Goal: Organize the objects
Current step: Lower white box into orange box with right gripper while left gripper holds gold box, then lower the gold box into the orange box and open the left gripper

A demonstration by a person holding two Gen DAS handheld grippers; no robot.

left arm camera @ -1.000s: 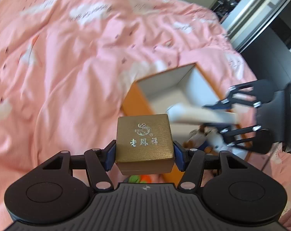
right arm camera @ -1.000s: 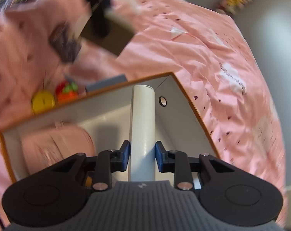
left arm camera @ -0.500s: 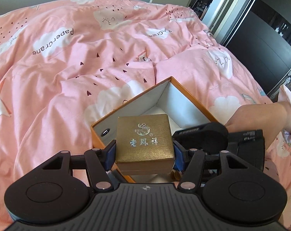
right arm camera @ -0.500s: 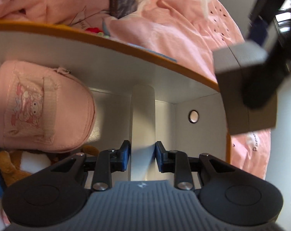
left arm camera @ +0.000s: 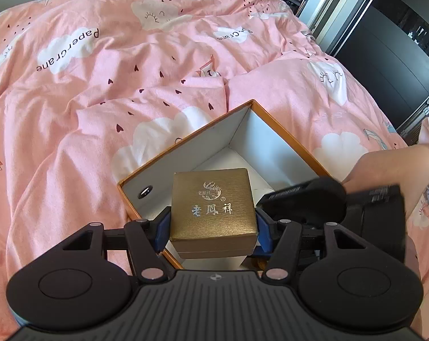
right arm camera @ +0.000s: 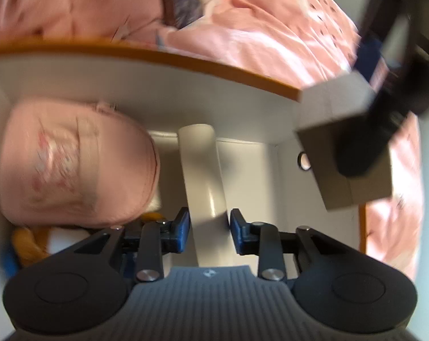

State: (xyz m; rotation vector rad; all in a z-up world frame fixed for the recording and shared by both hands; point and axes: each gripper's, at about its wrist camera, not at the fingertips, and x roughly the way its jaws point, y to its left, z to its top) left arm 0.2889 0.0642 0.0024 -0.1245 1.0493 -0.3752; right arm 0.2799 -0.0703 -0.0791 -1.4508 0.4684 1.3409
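My left gripper point(left arm camera: 213, 227) is shut on a gold gift box point(left arm camera: 213, 207) with silver lettering and holds it above the near corner of an open orange box with white walls point(left arm camera: 186, 139). My right gripper point(right arm camera: 210, 227) reaches down inside that box. Its jaws are opening, and a white tube point(right arm camera: 203, 170) lies tilted between the blue pads with thin gaps on both sides. A pink pouch point(right arm camera: 75, 164) rests in the box to the tube's left. In the right wrist view the gold box point(right arm camera: 328, 130) hangs over the box's right corner.
The orange box sits on a rumpled pink duvet point(left arm camera: 129, 85) printed with clouds. A person's forearm point(left arm camera: 390, 167) comes in from the right. Dark wardrobe doors point(left arm camera: 390, 56) stand at the far right. An orange plush toy point(right arm camera: 29, 241) lies under the pouch.
The left gripper carried the gold box over the orange box's corner. The right gripper sank into the box with the tube, and its pads have parted from the tube.
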